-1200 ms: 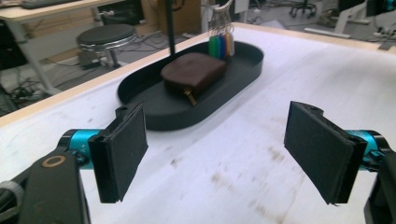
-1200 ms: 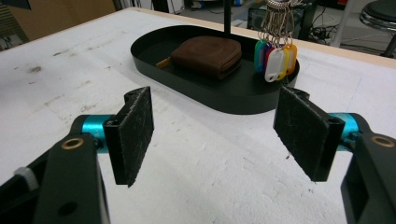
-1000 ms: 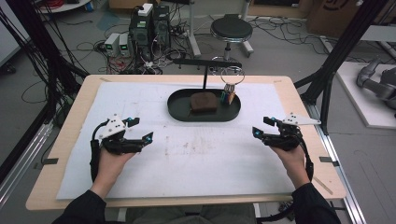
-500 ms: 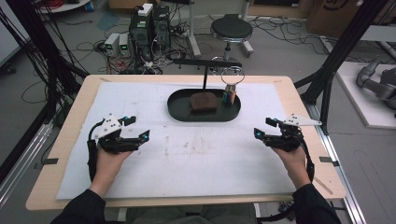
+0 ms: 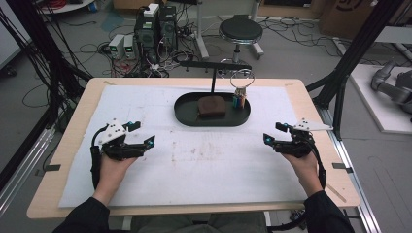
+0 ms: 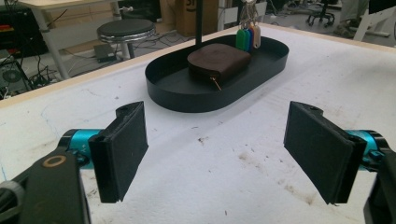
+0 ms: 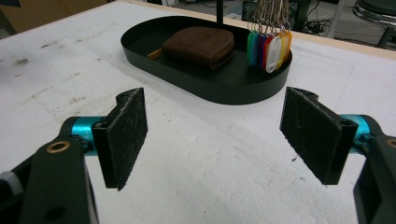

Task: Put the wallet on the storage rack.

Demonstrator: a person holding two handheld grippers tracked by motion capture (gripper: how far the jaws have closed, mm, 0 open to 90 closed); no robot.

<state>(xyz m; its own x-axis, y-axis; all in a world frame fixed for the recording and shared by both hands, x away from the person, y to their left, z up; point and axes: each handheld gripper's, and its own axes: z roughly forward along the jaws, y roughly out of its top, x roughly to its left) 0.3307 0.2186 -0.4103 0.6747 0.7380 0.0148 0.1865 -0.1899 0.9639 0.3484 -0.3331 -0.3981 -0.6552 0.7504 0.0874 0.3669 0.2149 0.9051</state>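
Wallet [image 5: 211, 106], brown and zipped, lies flat in the black oval tray [image 5: 187, 116], well ahead of both grippers and between their two lines of approach. From the left gripper [image 5: 142, 135] it sits ahead and off to the right; from the right gripper [image 5: 273, 134] it sits ahead and off to the left. Both grippers rest low over the white mat [image 5: 204, 160] with their jaws spread wide and nothing between the pads.

Key tags [image 5: 238, 101] in several colours hang on a ring from the stand [image 5: 214, 65] that rises out of the tray, dangling just beside the wallet's far end as the left gripper sees it, and on the near side for the right gripper.

My worry is the tray wall. A jaw coming in low could catch the rim and shove the whole tray along the mat, since nothing appears to hold it down. A reach from the right gripper could also brush the hanging tags and set them swinging into the jaws. The wallet looks soft and rounded, so a pinch at its edge might slide off, and its small zip pull [image 6: 216, 84] could snag a pad.
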